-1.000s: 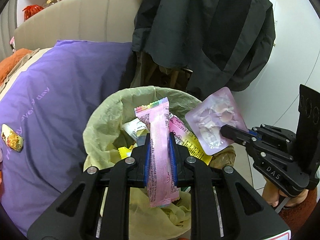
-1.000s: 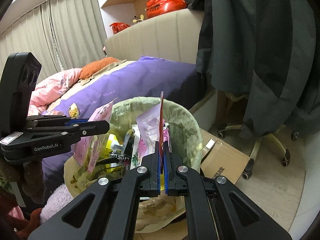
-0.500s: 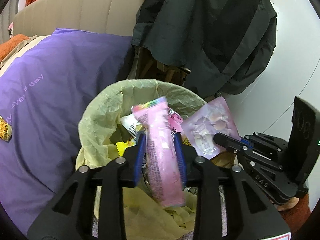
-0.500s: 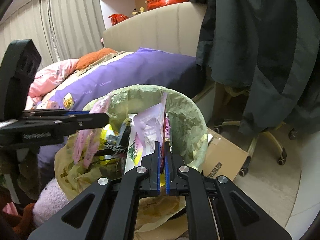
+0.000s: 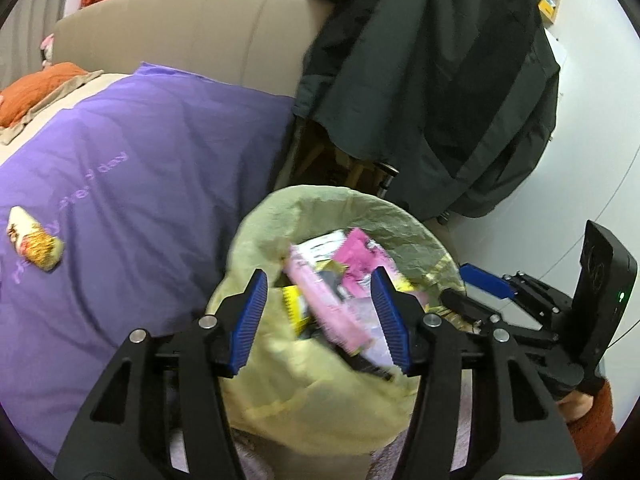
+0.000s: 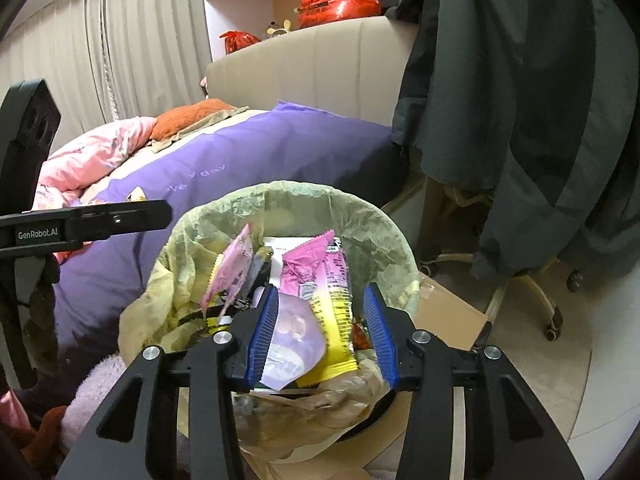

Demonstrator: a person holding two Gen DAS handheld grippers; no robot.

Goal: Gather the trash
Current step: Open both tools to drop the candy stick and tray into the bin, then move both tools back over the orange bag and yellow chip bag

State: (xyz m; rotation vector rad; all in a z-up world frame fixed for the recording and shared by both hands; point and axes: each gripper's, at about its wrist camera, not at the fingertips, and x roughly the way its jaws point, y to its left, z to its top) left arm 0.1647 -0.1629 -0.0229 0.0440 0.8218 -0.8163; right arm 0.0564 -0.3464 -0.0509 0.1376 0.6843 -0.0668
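A bin lined with a yellow-green bag [image 5: 340, 200] [image 6: 320, 196] stands beside the bed, stuffed with wrappers. My left gripper [image 5: 320, 312] hovers over its near rim with its jaws opening. A long pink wrapper [image 5: 324, 304] [image 6: 232, 268] lies loose between them, on the trash, and neither pad touches it. My right gripper [image 6: 322, 320] [image 5: 460, 288] hangs over the bin's other side, its jaws opening too. A pale purple pouch [image 6: 292, 340] rests free in the bin between its pads, against a pink and yellow wrapper [image 6: 324, 280]. A snack wrapper [image 5: 34, 244] lies on the purple duvet [image 5: 140, 200].
A dark jacket [image 6: 520, 120] hangs over a wheeled chair right behind the bin. Flat cardboard [image 6: 444, 316] lies on the floor under the bin. The bed, with a pink blanket [image 6: 88, 164] and an orange pillow [image 6: 188, 118], fills the left. Red bags [image 6: 340, 0] sit above the headboard.
Both grippers went from shut to open. The long pink wrapper dropped out of the left gripper and the pale purple pouch out of the right, both into the bin. The left gripper shifted toward the bed.
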